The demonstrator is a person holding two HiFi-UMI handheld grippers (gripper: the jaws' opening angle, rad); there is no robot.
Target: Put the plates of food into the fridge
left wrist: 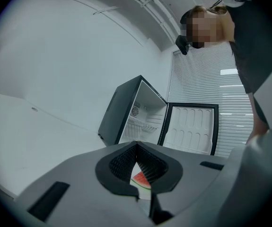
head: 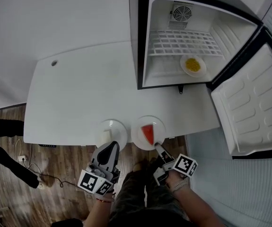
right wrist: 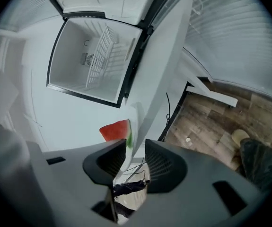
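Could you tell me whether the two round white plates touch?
Apart: the head view shows a strip of table between the round white watermelon plate and the round white plate beside it.

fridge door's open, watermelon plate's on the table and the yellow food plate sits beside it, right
No: the yellow food plate sits inside the fridge, below its wire shelf, as the head view shows. The door is open and the watermelon plate is on the table.

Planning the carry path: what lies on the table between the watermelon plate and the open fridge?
Nothing; the head view shows only bare white table between the watermelon plate and the fridge.
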